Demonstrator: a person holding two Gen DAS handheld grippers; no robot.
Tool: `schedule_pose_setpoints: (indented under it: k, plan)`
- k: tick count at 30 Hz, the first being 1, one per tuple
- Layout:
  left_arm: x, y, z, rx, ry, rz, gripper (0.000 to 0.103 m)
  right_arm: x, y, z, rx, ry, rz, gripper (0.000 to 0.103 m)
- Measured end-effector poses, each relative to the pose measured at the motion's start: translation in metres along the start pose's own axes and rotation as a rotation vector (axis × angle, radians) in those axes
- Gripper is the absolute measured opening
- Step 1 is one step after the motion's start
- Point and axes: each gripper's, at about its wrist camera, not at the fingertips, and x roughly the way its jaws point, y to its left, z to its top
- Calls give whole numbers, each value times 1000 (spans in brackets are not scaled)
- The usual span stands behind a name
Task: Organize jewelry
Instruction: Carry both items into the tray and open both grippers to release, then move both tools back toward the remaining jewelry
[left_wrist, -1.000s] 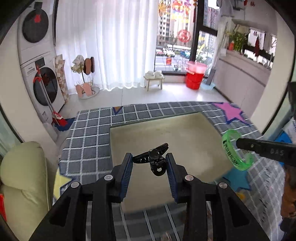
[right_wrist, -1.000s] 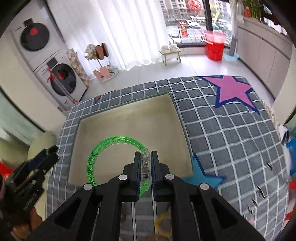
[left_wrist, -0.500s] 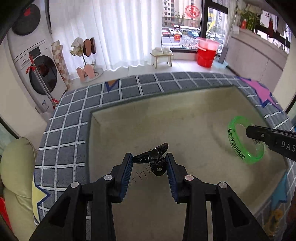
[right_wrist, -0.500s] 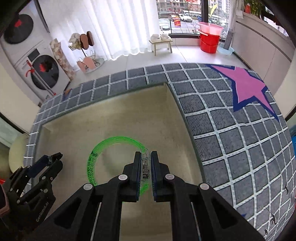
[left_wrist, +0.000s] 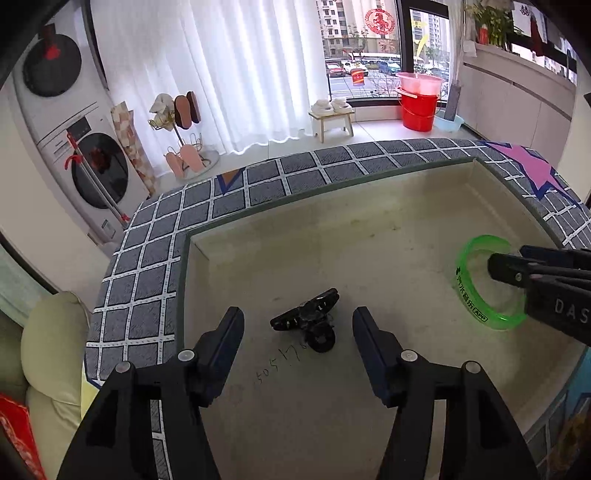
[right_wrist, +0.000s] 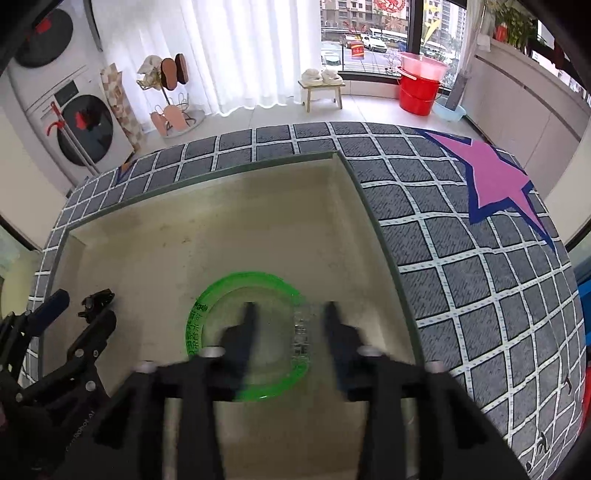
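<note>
A shallow beige tray (left_wrist: 369, 236) sits on a grid-patterned mat (right_wrist: 461, 258). Both grippers angle steeply down into it, their jaws just spread apart: left gripper (left_wrist: 298, 328) released around the black hair clip (left_wrist: 308, 322), right gripper (right_wrist: 290, 317) astride the green bangle (right_wrist: 207, 310), both lying on the tray floor.

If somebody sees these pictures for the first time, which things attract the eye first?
The bright green bracelet lies on the beige tray's floor, at the right gripper, whose jaws have just opened. A black hair clip lies between the open left gripper's fingers. A pink star marks the checked mat.
</note>
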Motion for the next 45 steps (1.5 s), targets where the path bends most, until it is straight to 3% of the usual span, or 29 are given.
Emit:
schedule_pose_setpoints:
  k: [7,8,9,12,19,22,25,30,35,45]
  plan:
    - [-15,9,0,-51,-28,-19,76,-36,-2,3,30,-75,62,54]
    - [-18,11,0,-57,-33,-22,82,-41,-2,2,29,-81,67,54]
    - [-21,13,1,-64,-37,-22,103,-46,-2,1,28,-88,72,54]
    - [-36,20,3,-84,-82,-23,103,-61,-1,-3,26,-105,88,55]
    - [-84,33,-9,-81,-143,-36,103,-109,0,-25,21,-161,155,82]
    - [-104,40,-19,-77,-134,-71,103,-134,-3,-37,18,-206,192,84]
    - [-119,46,-31,-87,-130,-84,103,-156,-4,-50,11,-253,223,103]
    - [-143,56,-67,-87,-116,-82,103,-182,-4,-74,0,-254,258,103]
    - [-155,64,-97,-117,-93,-72,103,-196,-9,-97,-9,-223,223,103]
    - [-151,61,-151,-213,58,-67,103,-205,-33,-140,26,-179,169,103]
